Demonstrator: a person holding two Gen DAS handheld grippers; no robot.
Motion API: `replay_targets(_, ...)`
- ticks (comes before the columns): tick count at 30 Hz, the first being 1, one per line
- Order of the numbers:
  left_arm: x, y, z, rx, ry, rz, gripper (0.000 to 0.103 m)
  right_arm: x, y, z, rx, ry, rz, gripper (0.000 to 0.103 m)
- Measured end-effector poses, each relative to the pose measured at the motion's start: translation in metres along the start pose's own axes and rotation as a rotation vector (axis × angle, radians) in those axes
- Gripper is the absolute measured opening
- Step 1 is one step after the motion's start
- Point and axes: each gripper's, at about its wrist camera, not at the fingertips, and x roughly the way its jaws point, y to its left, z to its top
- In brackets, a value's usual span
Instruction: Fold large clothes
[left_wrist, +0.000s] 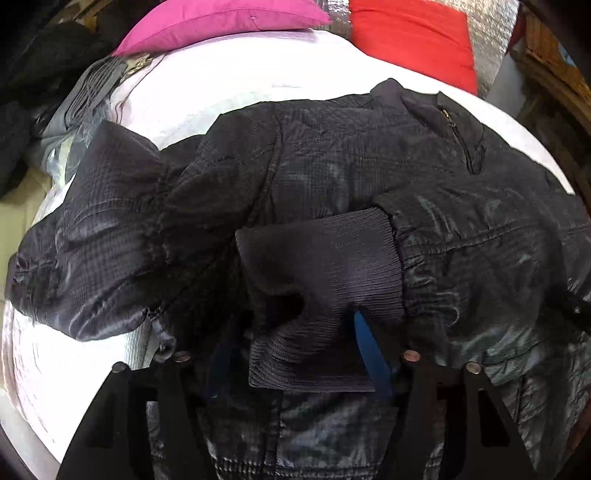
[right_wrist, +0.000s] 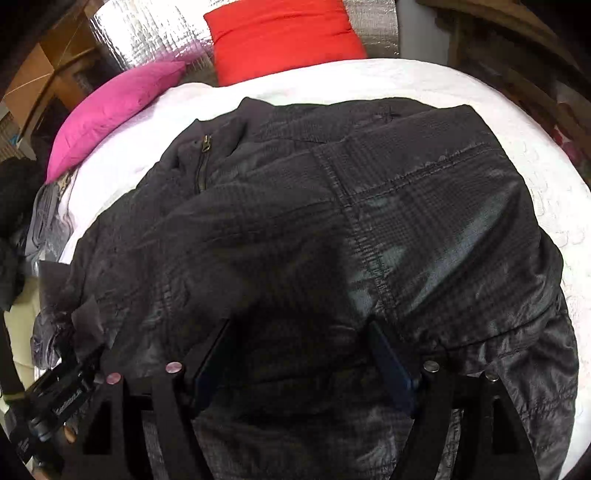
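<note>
A dark quilted jacket (left_wrist: 332, 162) lies spread on a white bed cover (left_wrist: 229, 70), collar and zipper at the far side. In the left wrist view a sleeve is folded across the body, and its ribbed cuff (left_wrist: 321, 273) lies between the blue-padded fingers (left_wrist: 369, 350) of my left gripper (left_wrist: 295, 332), which stands open around it. In the right wrist view the jacket (right_wrist: 369, 206) fills the frame. My right gripper (right_wrist: 303, 343) is open and low over the jacket's near part, with fabric between its fingers (right_wrist: 391, 362).
A pink pillow (left_wrist: 221, 22) and a red pillow (left_wrist: 413, 40) lie at the bed's far end against silver foil padding (right_wrist: 147, 29). Grey and dark clothes (left_wrist: 74, 96) are piled at the left. Wooden furniture (left_wrist: 554, 81) stands at the right.
</note>
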Motion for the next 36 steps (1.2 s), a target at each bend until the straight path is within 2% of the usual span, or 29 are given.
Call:
replay_targets(1, 0.001, 0.000, 0.000, -0.002, 0.003, -0.001, 0.076, -0.001, -0.001, -0.003, -0.002, -0.006, 0.015, 0.082)
replay_targets(2, 0.003, 0.000, 0.000, -0.004, 0.006, 0.000, 0.080, -0.005, -0.005, -0.008, -0.006, -0.011, 0.037, 0.089)
replay_targets(3, 0.005, -0.001, 0.000, 0.004, 0.005, 0.007, 0.081, -0.005, -0.008, -0.010, -0.011, -0.030, 0.090, 0.100)
replay_targets(4, 0.005, -0.004, -0.001, 0.018, 0.001, 0.021, 0.085, -0.007, -0.011, -0.013, -0.014, -0.043, 0.142, 0.103)
replay_targets(6, 0.007, -0.009, -0.006, 0.050, -0.020, 0.051, 0.091, -0.011, -0.019, -0.023, -0.022, -0.090, 0.215, 0.103)
replay_targets(8, 0.008, -0.011, -0.009, 0.051, -0.029, 0.057, 0.094, -0.015, -0.027, -0.027, -0.018, -0.093, 0.270, 0.103)
replay_targets(10, 0.008, -0.008, -0.007, 0.029, -0.004, 0.037, 0.094, -0.021, -0.034, -0.020, 0.010, -0.057, 0.318, 0.103)
replay_targets(12, 0.000, -0.003, -0.006, -0.009, -0.003, 0.012, 0.094, -0.036, -0.047, -0.014, 0.048, -0.091, 0.378, 0.103)
replay_targets(13, -0.005, 0.005, -0.005, -0.027, -0.023, 0.008, 0.093, -0.044, -0.050, -0.011, 0.053, -0.126, 0.376, 0.103)
replay_targets(15, -0.019, 0.013, -0.006, -0.063, -0.055, -0.008, 0.093, -0.077, -0.059, -0.002, 0.022, -0.240, 0.314, 0.103)
replay_targets(17, -0.033, 0.020, -0.016, -0.106, -0.072, -0.034, 0.093, -0.090, -0.061, 0.007, -0.046, -0.263, 0.219, 0.103)
replay_targets(20, -0.045, 0.028, -0.036, -0.144, -0.092, 0.017, 0.093, -0.078, -0.072, 0.012, -0.077, -0.213, 0.198, 0.099)
replay_targets(23, -0.044, 0.040, -0.044, -0.202, -0.076, -0.063, 0.093, -0.048, -0.077, 0.017, -0.081, -0.109, 0.173, 0.098)
replay_targets(25, -0.034, 0.045, -0.048, -0.210, -0.050, -0.106, 0.093, -0.039, -0.077, 0.017, -0.103, -0.089, 0.148, 0.097)
replay_targets(27, -0.024, 0.039, -0.047, -0.192, -0.040, -0.116, 0.093, -0.032, -0.073, 0.017, -0.116, -0.076, 0.136, 0.097)
replay_targets(28, -0.022, 0.034, -0.045, -0.181, -0.055, -0.122, 0.080, -0.031, -0.073, 0.012, -0.120, -0.078, 0.131, 0.096)
replay_targets(29, -0.020, 0.025, -0.038, -0.160, -0.068, -0.127, 0.056, -0.033, -0.070, 0.012, -0.121, -0.084, 0.128, 0.084)
replay_targets(30, -0.018, 0.020, -0.032, -0.136, -0.076, -0.132, 0.048, -0.039, -0.074, 0.011, -0.110, -0.092, 0.137, 0.067)
replay_targets(31, -0.017, 0.017, -0.029, -0.125, -0.079, -0.128, 0.044, -0.041, -0.077, 0.011, -0.091, -0.097, 0.165, 0.062)
replay_targets(33, -0.010, 0.016, -0.024, -0.122, -0.073, -0.110, 0.042, -0.049, -0.086, 0.009, -0.039, -0.108, 0.226, 0.062)
replay_targets(36, -0.001, 0.020, -0.020, -0.141, -0.052, -0.145, 0.044, -0.049, -0.084, 0.010, -0.048, -0.119, 0.213, 0.062)
